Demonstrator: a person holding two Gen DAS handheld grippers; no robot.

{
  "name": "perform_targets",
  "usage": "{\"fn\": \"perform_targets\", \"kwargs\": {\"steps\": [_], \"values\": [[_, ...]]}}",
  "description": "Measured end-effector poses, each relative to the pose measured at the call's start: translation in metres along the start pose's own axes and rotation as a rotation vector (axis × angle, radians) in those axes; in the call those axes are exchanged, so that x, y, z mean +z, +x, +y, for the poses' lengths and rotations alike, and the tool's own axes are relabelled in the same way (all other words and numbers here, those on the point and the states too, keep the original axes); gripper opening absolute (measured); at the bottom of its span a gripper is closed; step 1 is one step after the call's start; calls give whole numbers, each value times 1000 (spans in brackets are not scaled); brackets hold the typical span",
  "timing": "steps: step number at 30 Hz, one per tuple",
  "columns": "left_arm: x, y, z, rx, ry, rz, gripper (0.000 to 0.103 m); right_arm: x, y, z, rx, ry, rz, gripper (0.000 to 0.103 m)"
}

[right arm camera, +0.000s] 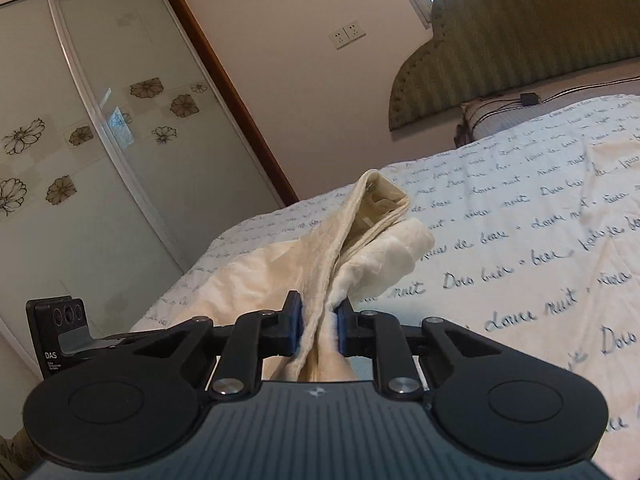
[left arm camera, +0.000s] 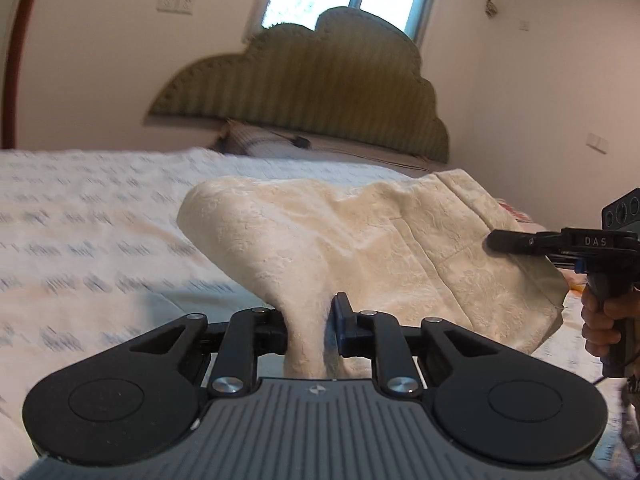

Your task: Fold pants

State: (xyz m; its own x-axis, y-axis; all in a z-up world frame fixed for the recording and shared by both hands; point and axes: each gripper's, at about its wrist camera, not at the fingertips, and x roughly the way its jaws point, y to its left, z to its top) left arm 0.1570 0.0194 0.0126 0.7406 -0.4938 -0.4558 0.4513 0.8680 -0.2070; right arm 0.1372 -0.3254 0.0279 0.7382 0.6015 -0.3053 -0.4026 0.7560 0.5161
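The cream patterned pants (left arm camera: 360,240) are held up over the bed, bunched and partly draped. My left gripper (left arm camera: 310,320) is shut on a gathered part of the fabric, which runs up from its jaws. My right gripper (right arm camera: 318,316) is shut on another bunched part of the pants (right arm camera: 360,248), with the hem or waistband sticking up beyond it. The right gripper also shows at the right edge of the left wrist view (left arm camera: 520,242), clamped on the cloth's right side. The left gripper's body shows low at the left of the right wrist view (right arm camera: 60,332).
The bed has a white cover with blue script (right arm camera: 540,240). A green padded headboard (left arm camera: 320,92) and a pillow (left arm camera: 260,140) lie beyond. A wardrobe with frosted sliding doors (right arm camera: 80,140) stands at the bed's side. A cable and small black box (right arm camera: 530,99) lie near the pillow.
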Motion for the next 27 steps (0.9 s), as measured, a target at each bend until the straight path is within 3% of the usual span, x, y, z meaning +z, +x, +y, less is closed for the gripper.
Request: {"fn": "perform_targets", "kwargs": {"steps": [4,7,8,11,14,15,18,21,24,27], "values": [[14,21,21,126,56,50,31,1,62,-9,-39,10,53,20],[-1,53,39,214,68,174,32,-15,105,-25,-154,61,177,27],[-9,60,46,244,62,204,41,-21,110,-28,-208,55,197,32],[-19,45,60,253,6,163,56,-32,94,-32,-204,53,157,36],[-12,22,51,369,19,86,58,-29,68,-11,-366,-69,82,37],[-10,14,44,386,31,53,58,-29,60,1,-380,-130,48,37],[-9,-6,15,288,42,-21,65,-35,52,29,-242,-220,43,37],[-22,3,-5,174,55,46,75,-54,69,45,-195,-302,149,35],[-45,25,-3,246,99,144,73,-75,88,43,-293,-358,228,34],[-44,1,4,272,56,96,70,-75,68,50,-311,-284,167,34]]}}
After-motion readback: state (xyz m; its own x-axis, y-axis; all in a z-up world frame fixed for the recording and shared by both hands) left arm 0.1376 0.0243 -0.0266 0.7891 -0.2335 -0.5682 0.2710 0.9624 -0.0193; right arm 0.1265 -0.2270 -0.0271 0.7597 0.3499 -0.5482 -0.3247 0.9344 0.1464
